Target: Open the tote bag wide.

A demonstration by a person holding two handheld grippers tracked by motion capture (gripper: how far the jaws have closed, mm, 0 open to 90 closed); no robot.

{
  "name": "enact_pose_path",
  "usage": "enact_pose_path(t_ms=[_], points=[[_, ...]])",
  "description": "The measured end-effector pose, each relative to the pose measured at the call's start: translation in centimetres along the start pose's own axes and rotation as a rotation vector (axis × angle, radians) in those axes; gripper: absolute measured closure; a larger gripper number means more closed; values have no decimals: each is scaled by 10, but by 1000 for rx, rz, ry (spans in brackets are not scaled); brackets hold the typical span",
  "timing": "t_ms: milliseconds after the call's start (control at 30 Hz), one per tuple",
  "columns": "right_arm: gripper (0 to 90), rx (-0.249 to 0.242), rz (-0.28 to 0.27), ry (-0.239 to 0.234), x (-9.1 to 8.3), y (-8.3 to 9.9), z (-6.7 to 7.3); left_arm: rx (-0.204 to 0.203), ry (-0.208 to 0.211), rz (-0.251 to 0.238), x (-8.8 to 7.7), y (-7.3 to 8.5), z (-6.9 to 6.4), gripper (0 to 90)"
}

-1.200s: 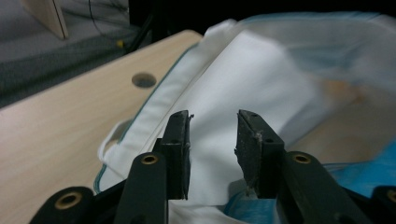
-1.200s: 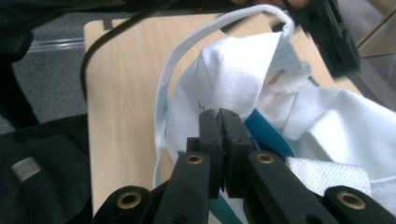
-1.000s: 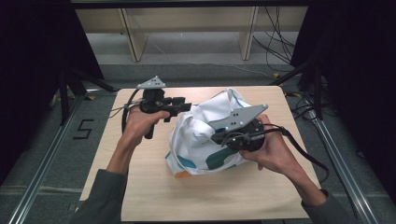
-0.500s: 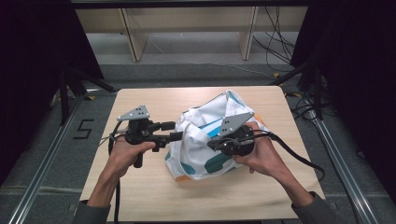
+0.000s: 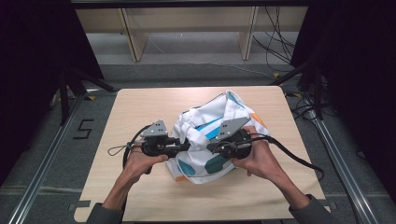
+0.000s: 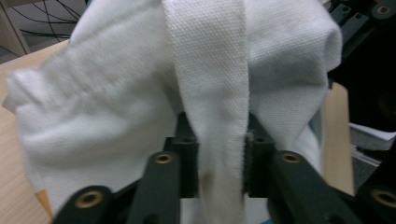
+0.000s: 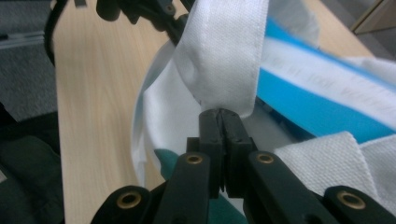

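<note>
While each hand-held gripper (image 5: 184, 146) (image 5: 211, 148) clamps its strap (image 6: 212, 93), the bag (image 5: 212, 135) lies crumpled.

White strap (image 6: 212, 93) between tool (image 6: 219, 154) jaws

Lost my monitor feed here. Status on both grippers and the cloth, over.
Left gripper shut on a white strap of the cloth bag. Right gripper shut on a strap too. Bag bunched mid-table, nothing in the way.
</note>
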State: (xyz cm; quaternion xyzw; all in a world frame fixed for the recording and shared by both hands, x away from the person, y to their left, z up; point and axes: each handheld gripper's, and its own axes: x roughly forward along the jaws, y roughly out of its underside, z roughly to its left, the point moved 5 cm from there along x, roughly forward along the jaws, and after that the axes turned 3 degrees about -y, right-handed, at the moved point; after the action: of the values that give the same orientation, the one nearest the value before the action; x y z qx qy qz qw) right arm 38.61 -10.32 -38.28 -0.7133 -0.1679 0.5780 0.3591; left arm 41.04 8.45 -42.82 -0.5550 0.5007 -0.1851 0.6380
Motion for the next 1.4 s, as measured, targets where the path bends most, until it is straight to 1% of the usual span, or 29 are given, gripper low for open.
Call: enact_pose_path(t_ms=[33,67,100,200,233,300,333,367,433,500,633,667,700,733,800,833,867,900,967,1000,1033,1100,1167,1233,1267,1300,1333,1367,1400], points=[[894,3,19,-4,4,3,1,10,-1,5,3,1,0,795],[894,2,28,-4,9,6,1,3,-5,3,4,2,1,819],[894,6,39,2,12,9,1,-12,-1,4,4,3,1,825],[894,21,37,3,16,13,2,-17,10,8,-2,4,1,823],[894,29,37,-1,17,13,2,-4,3,8,-6,3,-1,824],[894,8,38,-7,20,15,1,10,0,12,-18,-2,-6,826],[894,27,47,-3,21,17,2,14,8,7,-23,-3,-8,826],[895,11,48,-9,22,17,2,19,-7,8,-30,-6,-10,825],[894,20,61,-20,25,21,5,29,-27,0,-46,-13,-11,818],[895,13,71,-13,30,23,6,-1,-50,-38,-54,-25,-6,798],[894,21,75,-11,37,29,4,-14,-42,-40,-51,-46,-3,742],[894,36,77,-16,37,31,5,-35,-10,-47,-49,-51,-4,698],[894,31,78,-24,38,32,4,-51,20,-59,-49,-55,-5,615],[894,30,78,-22,39,33,4,-60,23,-83,-51,-59,-5,577],[894,31,89,-24,41,35,5,-131,58,-135,-58,-67,-5,490],[894,39,92,-22,41,36,5,-136,58,-156,-61,-71,-2,465],[894,27,92,-18,43,36,5,-153,14,-143,-64,-73,5,462],[894,42,100,-24,44,37,5,-163,-18,-118,-63,-73,9,471],[894,25,116,-25,48,40,6,-222,-51,-64,-54,-71,20,469],[894,36,120,-21,49,42,7,-230,-73,-33,-46,-69,25,468],[894,24,120,-22,50,42,7,-249,-90,-10,-38,-66,28,452],[894,26,117,-12,49,42,8,-259,-97,53,-24,-60,31,406],[894,30,114,-16,50,43,8,-255,-162,111,-13,-52,33,353],[894,46,123,-13,50,45,11,-346,-141,89,-10,-45,38,293],[894,34,120,-12,51,45,10,-388,-125,87,-10,-42,42,271],[894,26,112,-16,52,46,10,-417,-103,89,-10,-40,44,259],[894,24,111,-15,52,47,10,-474,-71,71,-8,-38,48,250],[894,41,116,-16,52,48,11,-502,-67,50,-7,-37,51,252],[894,37,124,-16,53,49,12,-510,-79,36,-6,-37,55,278]])
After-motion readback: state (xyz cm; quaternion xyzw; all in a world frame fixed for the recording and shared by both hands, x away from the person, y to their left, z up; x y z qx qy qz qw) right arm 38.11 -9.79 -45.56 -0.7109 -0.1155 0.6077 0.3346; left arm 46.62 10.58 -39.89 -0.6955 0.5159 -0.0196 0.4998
